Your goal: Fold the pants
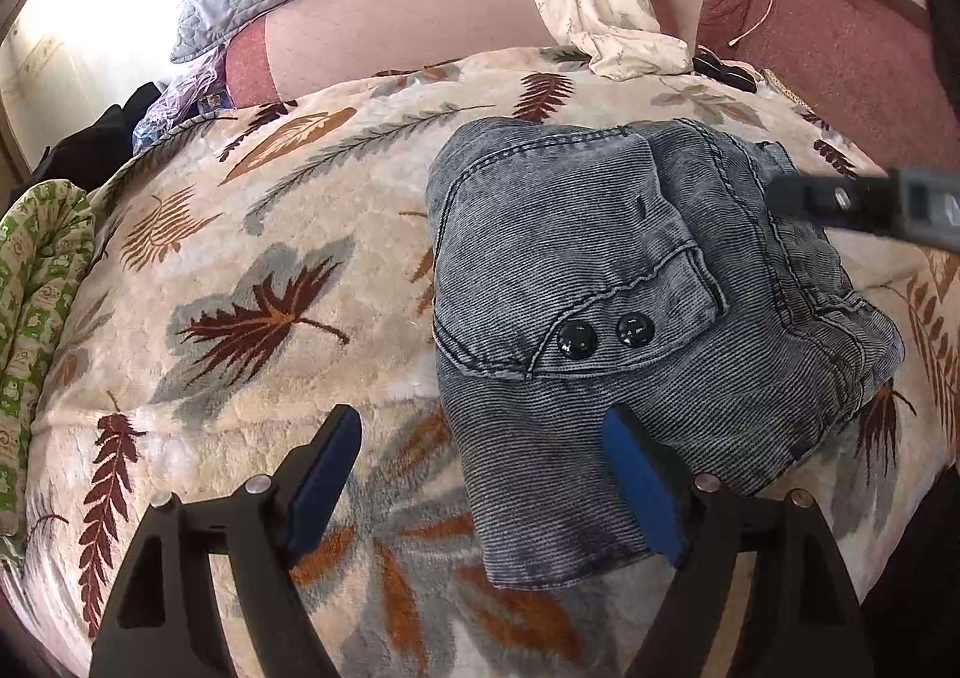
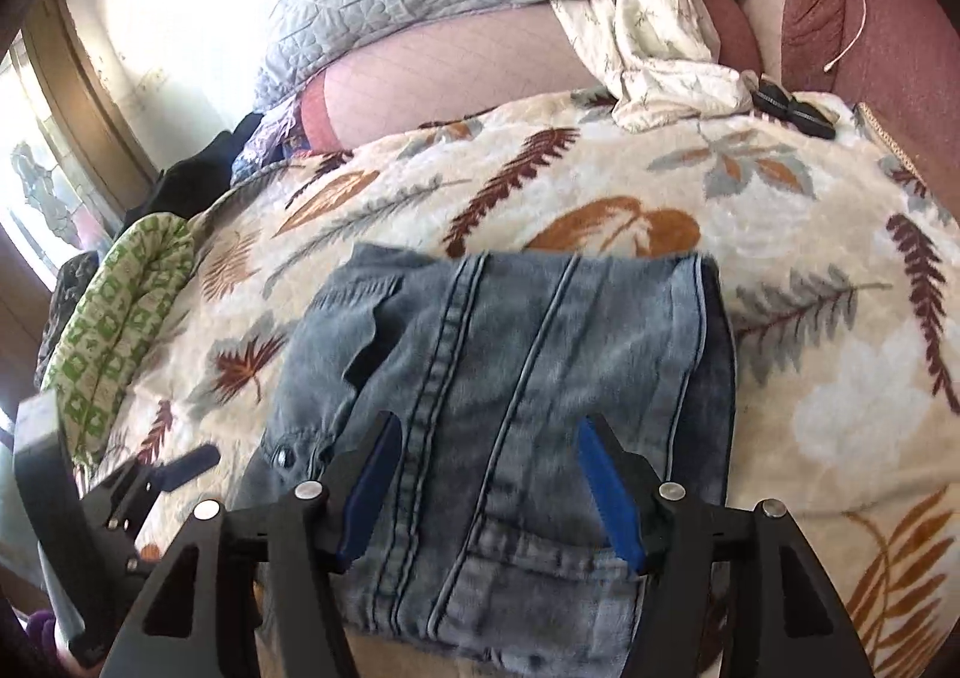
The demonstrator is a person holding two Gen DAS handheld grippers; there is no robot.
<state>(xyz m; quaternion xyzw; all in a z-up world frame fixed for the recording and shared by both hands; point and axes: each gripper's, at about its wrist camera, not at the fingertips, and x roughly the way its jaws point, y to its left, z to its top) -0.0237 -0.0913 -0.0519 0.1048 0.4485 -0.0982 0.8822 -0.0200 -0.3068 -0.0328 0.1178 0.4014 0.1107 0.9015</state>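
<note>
Left wrist view: the pants (image 1: 630,282), grey-blue denim folded into a compact bundle, lie on a leaf-patterned blanket (image 1: 252,270) spread over the bed; a pocket flap with two dark snap buttons (image 1: 603,336) faces up; the left tongs (image 1: 486,474) stand spread, one blue pad over bare blanket, the other over the bundle's near corner, nothing visibly pinched between them. Right wrist view: the same bundle shows its seamed side, double-stitched seams (image 2: 456,378) running away from the camera; the right tongs (image 2: 486,480) are likewise spread, straddling the near edge of the denim with the pads apparently clear of the cloth, though contact underneath cannot be ruled out. Handling, as judged: denim is soft and limp yet fairly weighty for cloth; it will sag and unfold if lifted by a single layer; the weave offers good friction, so slipping is unlikely; nothing here is fragile, though the buttons give a hard lump best avoided. Suggested hold: pinch all stacked layers at a folded edge or thick seam, one tong at each end.
</note>
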